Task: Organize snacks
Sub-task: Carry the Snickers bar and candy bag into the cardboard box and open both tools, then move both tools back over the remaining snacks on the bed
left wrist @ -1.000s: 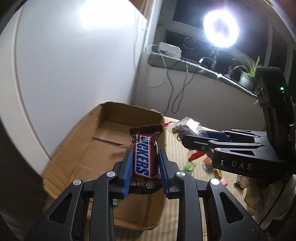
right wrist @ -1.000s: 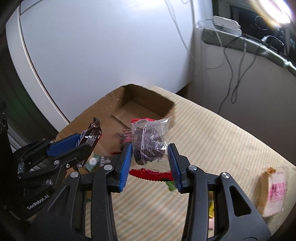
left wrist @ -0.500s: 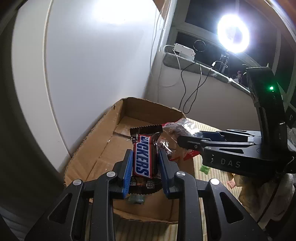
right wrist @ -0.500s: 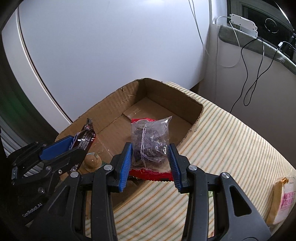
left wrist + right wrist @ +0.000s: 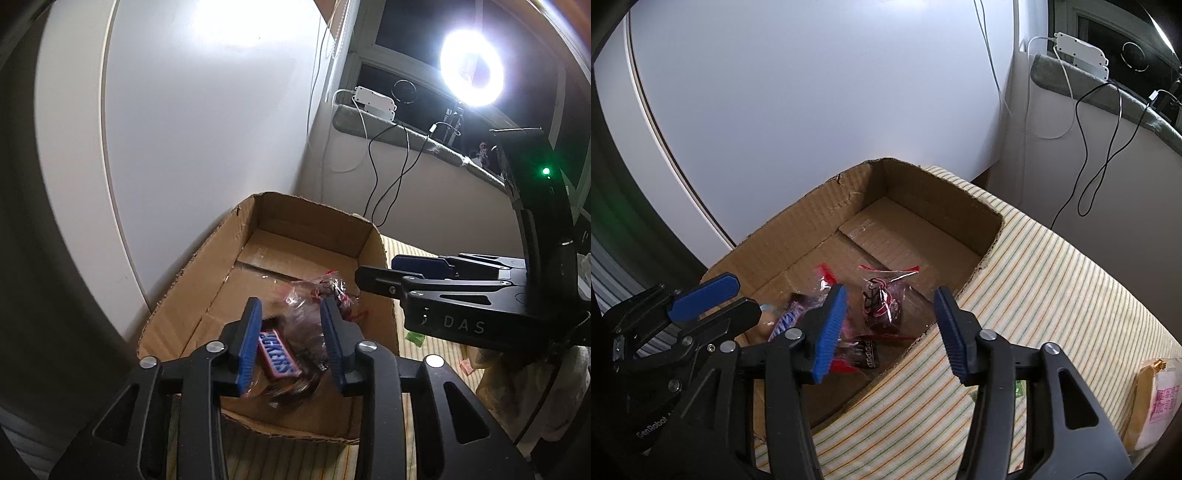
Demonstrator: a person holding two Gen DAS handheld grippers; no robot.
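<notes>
- Left gripper (image 5: 291, 345) jaws have just been opening, apart over the open brown cardboard box (image 5: 827, 206); the Snickers bar in its brown wrapper (image 5: 277, 355) lies below, released.
- Right gripper (image 5: 890, 332) has likewise been opening, empty; its clear red-trimmed snack packet (image 5: 882, 299) rests on the box floor.

Striped cloth surface (image 5: 1052, 295), cardboard box (image 5: 820, 221), packet (image 5: 1156, 402)

- Snickers bar (image 5: 277, 355) in the cardboard box: wrapper lettering partly readable, "…ICKERS".
- Right tool (image 5: 458, 325) body: "DAS".
- Left tool (image 5: 652, 430) body: "GenRobot", first letter cut off.
</notes>
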